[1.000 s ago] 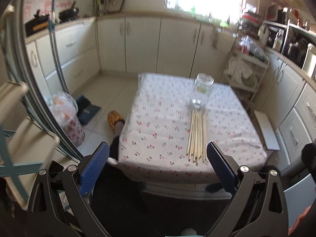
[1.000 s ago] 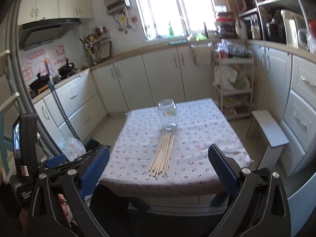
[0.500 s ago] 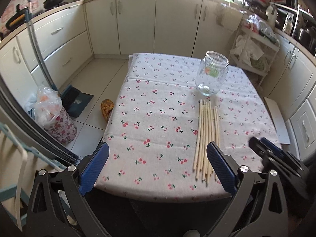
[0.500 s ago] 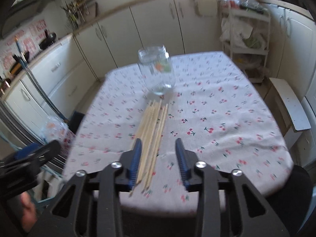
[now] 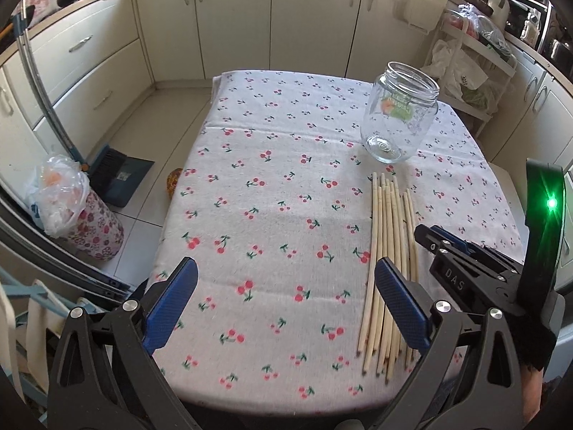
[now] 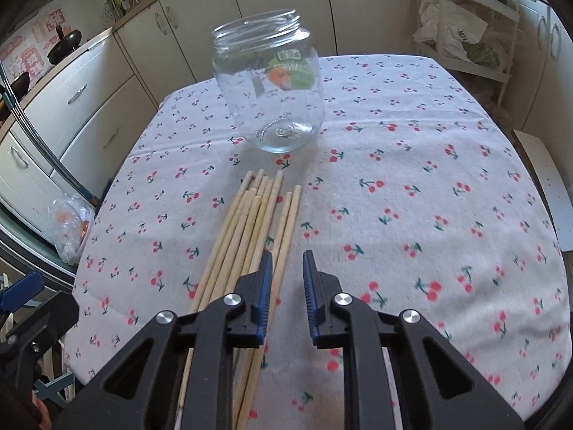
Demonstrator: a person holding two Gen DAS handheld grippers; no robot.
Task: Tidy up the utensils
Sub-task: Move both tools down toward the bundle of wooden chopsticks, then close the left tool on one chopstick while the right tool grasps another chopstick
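Observation:
Several wooden chopsticks (image 5: 385,247) lie side by side on the cherry-print tablecloth (image 5: 272,179); they also show in the right wrist view (image 6: 247,229). An empty clear glass jar (image 5: 399,113) stands upright just beyond their far tips, also in the right wrist view (image 6: 272,86). My left gripper (image 5: 286,301) is wide open and empty over the table's near edge, left of the sticks. My right gripper (image 6: 286,279) hangs low over the right side of the bundle, jaws narrowly apart, holding nothing; it also shows in the left wrist view (image 5: 440,243).
Cream kitchen cabinets (image 5: 229,18) ring the table. A bagged floral bin (image 5: 77,211) and a dustpan with brush (image 5: 114,175) stand on the floor at left. A wire rack with bags (image 6: 462,32) and a white stool (image 6: 544,186) are at right.
Both grippers moved forward and down toward the table. The right gripper narrowed from wide open and came over the chopsticks. The left stayed wide open.

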